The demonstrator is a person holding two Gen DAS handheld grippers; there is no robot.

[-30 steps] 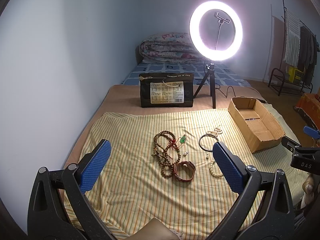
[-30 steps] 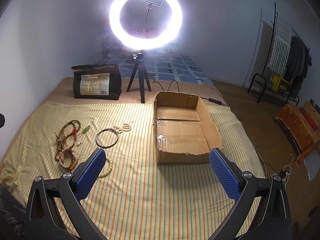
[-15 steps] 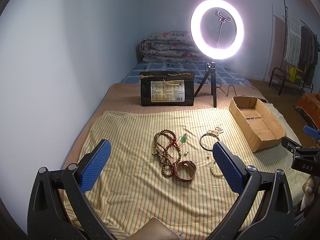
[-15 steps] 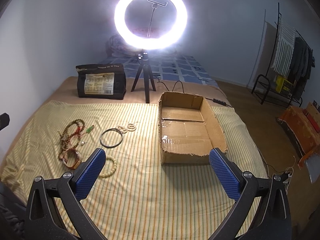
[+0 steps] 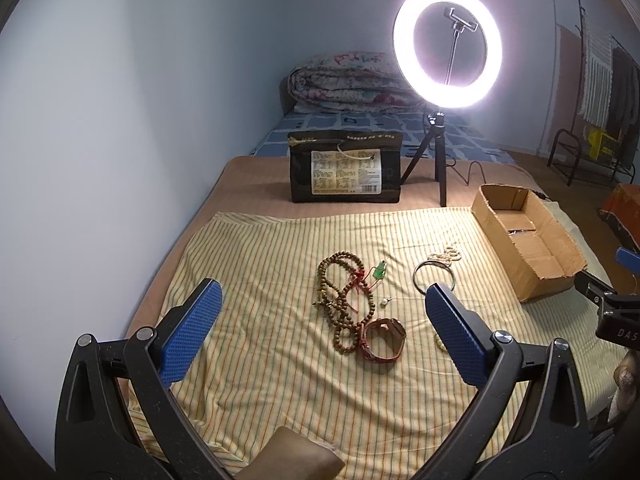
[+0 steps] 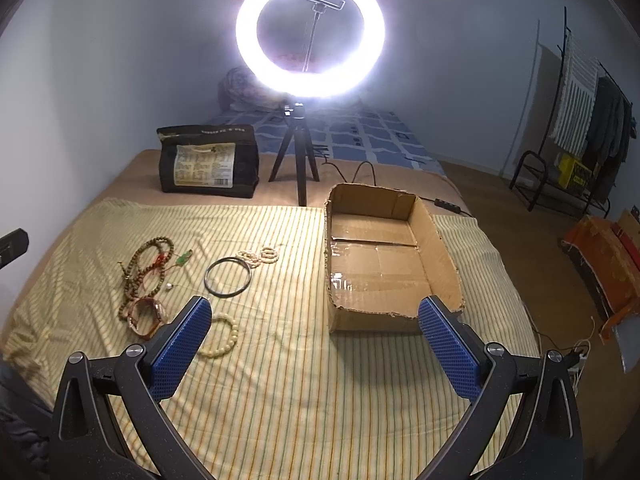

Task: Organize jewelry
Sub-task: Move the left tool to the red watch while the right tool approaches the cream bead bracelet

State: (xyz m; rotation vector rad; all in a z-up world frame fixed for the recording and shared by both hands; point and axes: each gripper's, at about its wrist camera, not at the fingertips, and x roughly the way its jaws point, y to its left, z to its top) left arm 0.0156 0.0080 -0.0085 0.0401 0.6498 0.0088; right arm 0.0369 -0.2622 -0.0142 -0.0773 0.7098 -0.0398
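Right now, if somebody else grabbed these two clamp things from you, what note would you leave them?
Left gripper: open, holding nothing, above the cloth.
Right gripper: open, holding nothing.
All jewelry lies on the striped cloth: brown bead necklace, red strap watch, green pendant, small pearl, dark bangle, small white beads, cream bead bracelet.
Cardboard box holds no jewelry.
Done: nothing moved in yet.
Left: presumably put every piece in the box.

Jewelry pile point(image 6: 148, 280) on cloth point(image 6: 280, 380), left of cardboard box point(image 6: 384, 264).
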